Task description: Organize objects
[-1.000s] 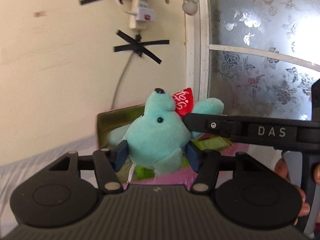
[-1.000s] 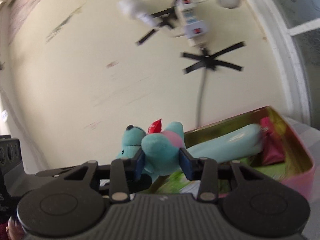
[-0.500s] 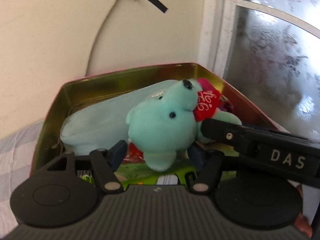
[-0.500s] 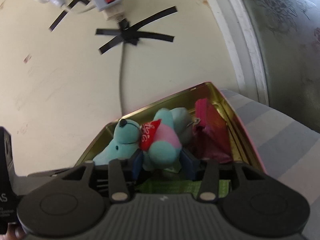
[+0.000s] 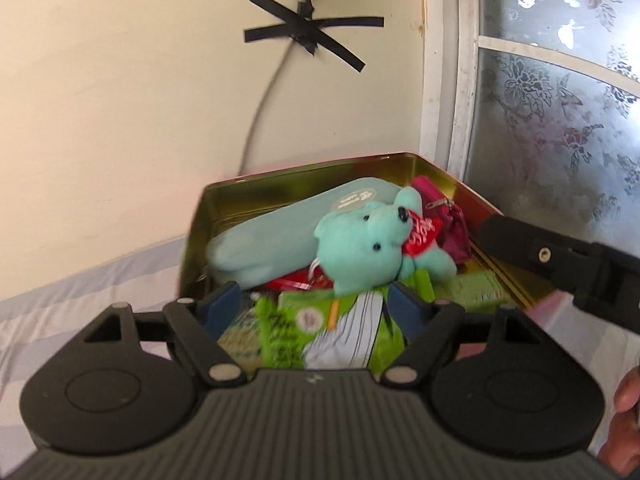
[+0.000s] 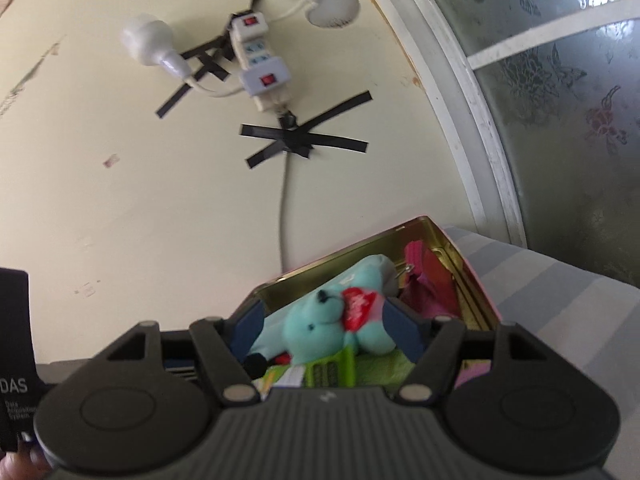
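Note:
A teal plush bear (image 5: 360,250) with a red heart lies in the open gold-lined tin (image 5: 304,174), on a teal pouch (image 5: 276,232) and green packets (image 5: 304,320). It also shows in the right wrist view (image 6: 320,328) inside the tin (image 6: 360,248). My left gripper (image 5: 316,300) is open, drawn back just in front of the bear, not touching it. My right gripper (image 6: 320,330) is open with its fingers either side of the bear; contact is unclear. The right gripper's body (image 5: 560,256) shows at the right of the left wrist view.
A magenta pouch (image 5: 444,220) sits at the tin's far right corner. The tin stands on a striped cloth (image 6: 560,292) against a cream wall with a taped cable (image 5: 304,36) and power strip (image 6: 260,68). A frosted window (image 5: 560,100) is on the right.
Both grippers carried the bear down into the tin and opened. The bear now lies inside. The left gripper has drawn back from it.

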Available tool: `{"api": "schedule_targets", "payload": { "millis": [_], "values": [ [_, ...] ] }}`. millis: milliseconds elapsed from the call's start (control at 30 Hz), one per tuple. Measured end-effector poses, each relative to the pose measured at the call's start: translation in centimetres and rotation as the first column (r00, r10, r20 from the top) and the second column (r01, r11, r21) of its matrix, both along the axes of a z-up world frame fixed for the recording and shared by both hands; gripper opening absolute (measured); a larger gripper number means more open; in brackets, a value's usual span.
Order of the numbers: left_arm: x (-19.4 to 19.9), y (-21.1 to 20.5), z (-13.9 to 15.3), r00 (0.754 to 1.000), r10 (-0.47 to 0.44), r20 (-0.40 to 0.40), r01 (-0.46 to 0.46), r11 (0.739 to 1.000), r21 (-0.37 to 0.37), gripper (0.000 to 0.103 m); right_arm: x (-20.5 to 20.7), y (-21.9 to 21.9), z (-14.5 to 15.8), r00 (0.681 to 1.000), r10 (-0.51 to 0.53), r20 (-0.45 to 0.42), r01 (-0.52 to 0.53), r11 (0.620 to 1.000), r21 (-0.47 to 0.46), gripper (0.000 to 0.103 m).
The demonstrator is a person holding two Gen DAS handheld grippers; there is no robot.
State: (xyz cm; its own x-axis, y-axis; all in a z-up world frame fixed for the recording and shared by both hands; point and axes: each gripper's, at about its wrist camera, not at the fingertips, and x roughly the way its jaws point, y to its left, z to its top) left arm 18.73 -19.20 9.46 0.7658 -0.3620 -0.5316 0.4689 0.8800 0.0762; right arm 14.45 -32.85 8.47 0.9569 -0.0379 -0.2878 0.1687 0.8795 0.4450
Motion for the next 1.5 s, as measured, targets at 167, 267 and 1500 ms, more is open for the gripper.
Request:
{"api": "schedule_targets", "payload": {
  "millis": [167,267,1500],
  "values": [
    [-3.1,2.5,0.2,0.999,0.041,0.028,-0.041,0.999,-0.016,0.094,-3.0,2.2,0.6,1.0,0.0,0.019,0.0,1.0,-0.022,0.073],
    [-4.8,4.0,0.0,0.997,0.066,0.038,-0.065,0.998,-0.023,0.096,-4.7,3.2,0.4,1.0,0.012,0.018,-0.012,1.0,-0.007,0.075],
    [-13.3,8.1,-4.7,0.948,0.305,0.087,-0.315,0.937,0.148,0.103,-11.4,7.3,-0.7,0.997,0.072,-0.004,-0.072,0.997,0.018,0.094]
  ]
}}
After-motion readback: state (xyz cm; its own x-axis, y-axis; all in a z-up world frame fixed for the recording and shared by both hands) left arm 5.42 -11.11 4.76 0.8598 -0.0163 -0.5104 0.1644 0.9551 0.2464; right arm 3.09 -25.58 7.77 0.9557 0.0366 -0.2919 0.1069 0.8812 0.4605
